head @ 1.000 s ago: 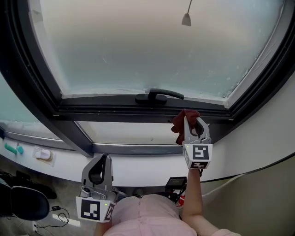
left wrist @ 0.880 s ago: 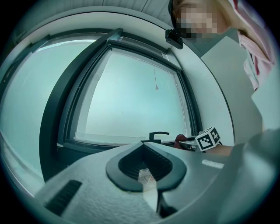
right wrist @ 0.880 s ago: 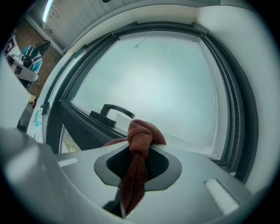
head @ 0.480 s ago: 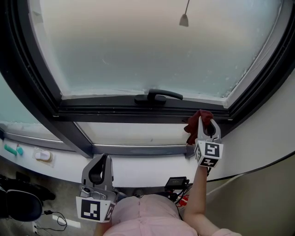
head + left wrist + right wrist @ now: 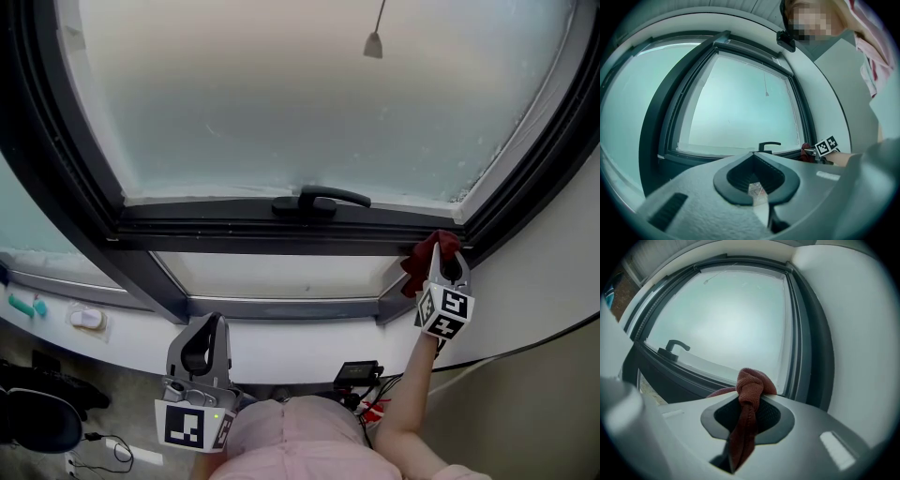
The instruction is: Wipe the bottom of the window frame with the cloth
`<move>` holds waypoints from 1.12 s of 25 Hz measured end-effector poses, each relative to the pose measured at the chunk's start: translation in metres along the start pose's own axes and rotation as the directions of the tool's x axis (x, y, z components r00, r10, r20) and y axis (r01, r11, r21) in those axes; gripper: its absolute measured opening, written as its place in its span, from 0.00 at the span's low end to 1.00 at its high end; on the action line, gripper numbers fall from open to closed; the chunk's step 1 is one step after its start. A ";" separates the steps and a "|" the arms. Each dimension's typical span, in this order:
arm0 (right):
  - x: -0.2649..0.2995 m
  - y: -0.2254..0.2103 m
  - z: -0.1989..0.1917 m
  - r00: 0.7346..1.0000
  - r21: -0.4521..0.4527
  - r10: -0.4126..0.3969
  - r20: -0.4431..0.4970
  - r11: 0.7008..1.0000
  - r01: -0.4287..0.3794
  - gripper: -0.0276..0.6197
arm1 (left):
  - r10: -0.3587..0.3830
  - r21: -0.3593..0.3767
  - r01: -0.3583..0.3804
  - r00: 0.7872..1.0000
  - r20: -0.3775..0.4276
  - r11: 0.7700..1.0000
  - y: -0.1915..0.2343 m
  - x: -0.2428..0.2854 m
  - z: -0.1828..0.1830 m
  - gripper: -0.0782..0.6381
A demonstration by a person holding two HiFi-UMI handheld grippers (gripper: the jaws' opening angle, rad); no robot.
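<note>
Right tongs (image 5: 448,255) pinch the red cloth (image 5: 419,262) at the right end of the window frame (image 5: 234,232) bottom; left tongs (image 5: 210,324) pressed together, empty, held low, well apart.

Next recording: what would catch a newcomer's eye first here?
The big frosted window fills the head view, with a dark handle at its bottom middle. At the bottom right corner of the frame, the right claw is shut on a red cloth; the left claw hangs low, shut on nothing.
</note>
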State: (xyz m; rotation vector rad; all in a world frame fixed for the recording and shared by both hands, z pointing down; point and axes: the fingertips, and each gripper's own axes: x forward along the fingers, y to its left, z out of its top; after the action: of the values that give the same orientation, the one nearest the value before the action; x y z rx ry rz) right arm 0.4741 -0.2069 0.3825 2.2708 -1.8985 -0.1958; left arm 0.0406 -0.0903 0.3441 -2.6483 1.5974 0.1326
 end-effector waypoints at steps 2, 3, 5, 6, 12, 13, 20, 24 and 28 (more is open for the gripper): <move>0.001 -0.013 -0.004 1.000 0.010 -0.029 -0.010 1.000 0.029 0.15 | 0.001 0.001 -0.001 1.000 0.000 1.000 0.000 0.002 0.000 0.10; 0.001 -0.019 -0.006 0.999 0.014 -0.042 -0.017 0.999 0.042 0.15 | 0.001 0.001 -0.001 1.000 0.000 1.000 0.000 0.004 0.000 0.10; 0.001 -0.029 -0.011 0.997 0.018 -0.066 -0.037 0.998 0.067 0.15 | 0.000 0.002 0.000 1.000 0.000 1.000 0.000 0.006 0.000 0.10; 0.002 -0.033 -0.015 0.995 0.016 -0.079 -0.055 0.997 0.080 0.15 | 0.000 0.001 0.000 1.000 0.000 1.000 0.000 0.008 -0.001 0.10; 0.005 -0.053 -0.036 0.985 -0.019 -0.133 -0.108 0.991 0.132 0.15 | -0.006 0.002 0.006 1.000 -0.003 1.000 0.000 0.018 -0.001 0.10; 0.006 -0.055 -0.036 0.985 -0.017 -0.138 -0.109 0.990 0.137 0.15 | -0.008 0.002 0.008 1.000 -0.002 1.000 -0.001 0.020 -0.001 0.10; 0.004 -0.057 -0.034 0.982 -0.037 -0.151 -0.117 0.988 0.148 0.15 | -0.031 -0.005 0.031 1.000 -0.007 1.000 -0.003 0.026 -0.002 0.10; -0.018 -0.020 -0.019 0.993 0.028 -0.102 -0.054 0.994 0.104 0.15 | -0.025 -0.009 0.025 1.000 -0.011 1.000 0.001 0.022 -0.004 0.10; -0.028 0.091 -0.010 0.986 0.091 0.168 0.007 0.982 -0.168 0.15 | -0.022 -0.010 0.022 1.000 -0.008 1.000 0.005 0.017 -0.003 0.10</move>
State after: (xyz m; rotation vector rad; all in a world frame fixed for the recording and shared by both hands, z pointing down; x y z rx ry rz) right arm 0.3839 -0.1943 0.4116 2.1492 -2.1268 -0.0868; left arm 0.0441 -0.1079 0.3457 -2.6762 1.5739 0.1290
